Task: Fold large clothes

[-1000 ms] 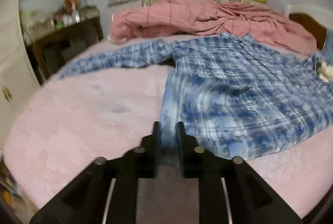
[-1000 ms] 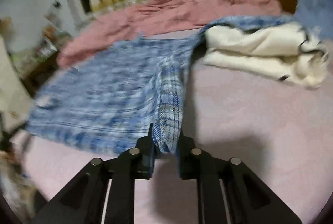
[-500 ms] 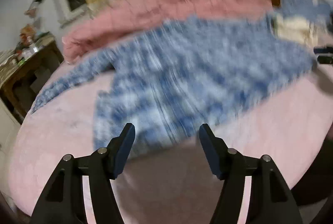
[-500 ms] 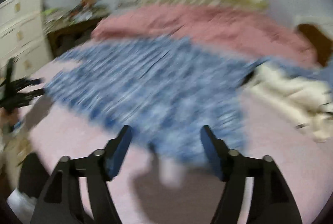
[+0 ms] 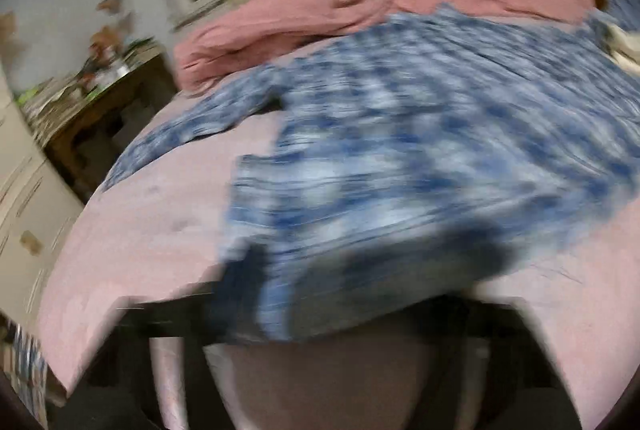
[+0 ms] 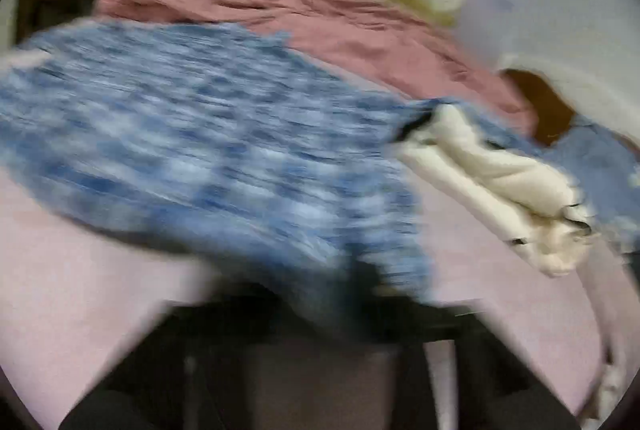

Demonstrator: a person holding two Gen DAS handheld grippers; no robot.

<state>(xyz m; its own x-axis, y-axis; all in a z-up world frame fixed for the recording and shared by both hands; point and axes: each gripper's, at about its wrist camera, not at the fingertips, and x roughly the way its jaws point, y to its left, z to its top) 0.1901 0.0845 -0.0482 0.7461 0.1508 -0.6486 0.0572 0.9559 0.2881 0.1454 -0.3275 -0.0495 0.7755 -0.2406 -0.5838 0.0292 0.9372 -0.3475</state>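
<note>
2 grippers, left (image 5: 276, 294) closing, right (image 6: 360, 294) clenched, pinch the soft plaid shirt's (image 5: 420, 150) hem.

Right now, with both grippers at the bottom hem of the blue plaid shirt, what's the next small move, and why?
Probably let the left gripper, whose jaws are closing with the hem draped over them, finish its pinch before any lift. The blue plaid shirt lies spread on the pink bed sheet, the right gripper looks shut on the hem, and blur hides the left pads.

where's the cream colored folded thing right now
In the right wrist view it lies on the pink bed, right of the blue plaid shirt.
</note>
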